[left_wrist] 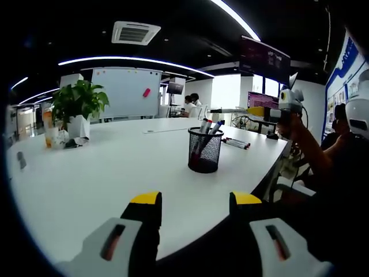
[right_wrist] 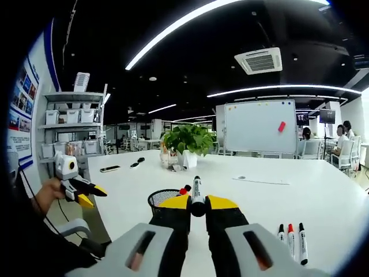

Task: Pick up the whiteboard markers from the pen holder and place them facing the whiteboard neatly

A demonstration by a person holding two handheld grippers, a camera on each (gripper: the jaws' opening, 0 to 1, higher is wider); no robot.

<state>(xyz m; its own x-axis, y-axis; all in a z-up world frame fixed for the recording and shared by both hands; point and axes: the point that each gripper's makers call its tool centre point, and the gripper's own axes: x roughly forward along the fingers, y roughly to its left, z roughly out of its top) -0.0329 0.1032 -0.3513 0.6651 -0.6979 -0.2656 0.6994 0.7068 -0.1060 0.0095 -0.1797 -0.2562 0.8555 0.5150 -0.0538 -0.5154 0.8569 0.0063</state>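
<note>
A black mesh pen holder [left_wrist: 204,151] stands on the white table [left_wrist: 104,173], with several markers [left_wrist: 206,126] sticking up out of it. My left gripper [left_wrist: 196,199] hangs open in front of it, with nothing between its yellow tips. My right gripper [right_wrist: 197,203] is shut on a black whiteboard marker [right_wrist: 196,195], held above the pen holder [right_wrist: 164,198]. In the left gripper view the right gripper [left_wrist: 258,111] holds that marker [left_wrist: 228,111] level. Three markers [right_wrist: 290,238] lie side by side on the table, also seen past the holder as markers [left_wrist: 236,142]. The whiteboard [right_wrist: 262,126] stands beyond the table.
A potted plant [left_wrist: 78,107] and a drink cup [left_wrist: 48,128] sit at the table's far side. Small items [right_wrist: 109,168] lie near shelves of bins [right_wrist: 69,124]. People sit behind [right_wrist: 345,135]. The left gripper [right_wrist: 92,196] is held by a hand at the table's edge.
</note>
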